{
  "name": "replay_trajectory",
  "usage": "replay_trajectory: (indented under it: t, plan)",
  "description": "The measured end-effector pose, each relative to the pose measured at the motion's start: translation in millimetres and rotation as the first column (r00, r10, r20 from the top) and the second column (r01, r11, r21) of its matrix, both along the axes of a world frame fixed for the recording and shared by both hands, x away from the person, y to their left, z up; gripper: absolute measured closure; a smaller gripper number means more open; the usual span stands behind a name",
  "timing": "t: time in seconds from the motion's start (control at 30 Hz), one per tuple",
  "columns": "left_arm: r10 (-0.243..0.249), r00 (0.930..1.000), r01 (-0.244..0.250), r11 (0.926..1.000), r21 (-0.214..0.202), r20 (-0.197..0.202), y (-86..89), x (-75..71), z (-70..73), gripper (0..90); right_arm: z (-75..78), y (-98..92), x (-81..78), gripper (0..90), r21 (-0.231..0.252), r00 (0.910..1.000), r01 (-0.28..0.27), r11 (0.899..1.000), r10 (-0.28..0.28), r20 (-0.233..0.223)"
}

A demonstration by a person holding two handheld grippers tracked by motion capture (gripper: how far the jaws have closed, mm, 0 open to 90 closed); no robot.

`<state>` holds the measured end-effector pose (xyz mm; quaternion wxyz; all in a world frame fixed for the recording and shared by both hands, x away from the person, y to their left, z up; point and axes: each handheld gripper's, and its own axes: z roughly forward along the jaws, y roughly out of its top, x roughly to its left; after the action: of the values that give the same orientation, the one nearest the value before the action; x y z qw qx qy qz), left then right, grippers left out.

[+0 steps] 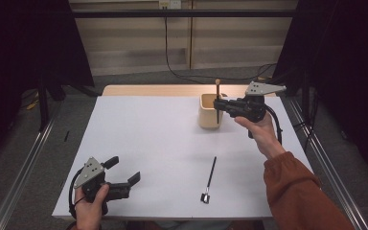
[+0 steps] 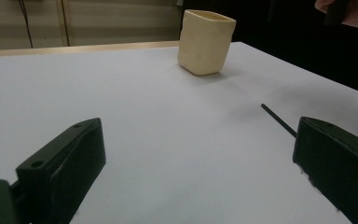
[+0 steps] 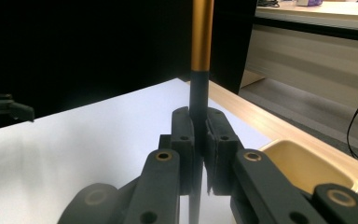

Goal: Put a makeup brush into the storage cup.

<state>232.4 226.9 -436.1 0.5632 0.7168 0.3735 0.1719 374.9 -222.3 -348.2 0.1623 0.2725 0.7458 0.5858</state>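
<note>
We hold one brush [image 1: 217,98] upright over the cream cup [image 1: 206,117], right gripper [image 1: 219,104] clamped on its handle; a second brush [image 1: 209,178] waits on the table [image 1: 143,139], left gripper [image 1: 123,173] agape and empty

- Right gripper [image 3: 199,154] rising from the bottom edge, jaws closed tight on a thin upright brush handle [image 3: 200,56]
- Handle black where clamped, turning orange-gold above the pads and running out past the top edge
- Black shaft also visible below the pads, between the linkage arms
- White table [image 3: 88,140] spread behind and to the left, its wooden edge strip at the right
- Cream cup [image 3: 303,165] low at the right, open rim partly hidden behind the gripper's linkage
- Other gripper [image 3: 2,112] dark at the far left edge, a fingertip just above it
</note>
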Motion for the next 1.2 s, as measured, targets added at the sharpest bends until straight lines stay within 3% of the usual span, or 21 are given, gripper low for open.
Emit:
replay_trajectory:
  t: [0.07, 0.17, 0.5, 0.63, 1.0, 1.2]
  plan:
    - [-0.004, 1.0, 0.004, 1.0, -0.001, 0.005, 0.7, 0.2, 0.3, 2.3, -0.2, 0.1, 6.7, 83.2, 0.015, 0.9998, 0.015, 1.0, -0.015, -0.01]
    - [-0.005, 1.0, 0.005, 1.0, 0.0, 0.005, 0.3, 0.4, 0.3, 2.3, -1.2, 1.3, 15.4, 83.2, -0.006, 0.9991, 0.041, 0.999, -0.041, -0.016]
    - [-0.012, 0.9999, 0.012, 0.9999, 0.006, 0.005, -0.3, 1.1, 0.1, 2.4, 6.3, 1.2, 36.5, 83.2, 0.001, 0.9951, 0.095, 0.995, -0.095, -0.027]
    - [-0.019, 0.9998, 0.019, 0.9998, 0.005, 0.003, -0.4, 1.1, 0.1, 2.7, 5.0, 3.5, 46.6, 83.2, -0.017, 0.9923, 0.118, 0.993, -0.118, -0.038]
    - [-0.019, 0.9998, 0.019, 0.9998, 0.006, 0.001, 1.2, 1.7, 0.5, 2.7, 25.8, 13.5, 68.5, 83.2, -0.046, 0.9887, 0.15, 0.988, -0.15, -0.003]
    - [-0.023, 0.9997, 0.023, 0.9997, 0.005, 0.003, 1.0, 1.6, 0.3, 2.7, 13.0, 14.5, 78.1, 83.2, -0.054, 0.9854, 0.165, 0.985, -0.167, -0.033]
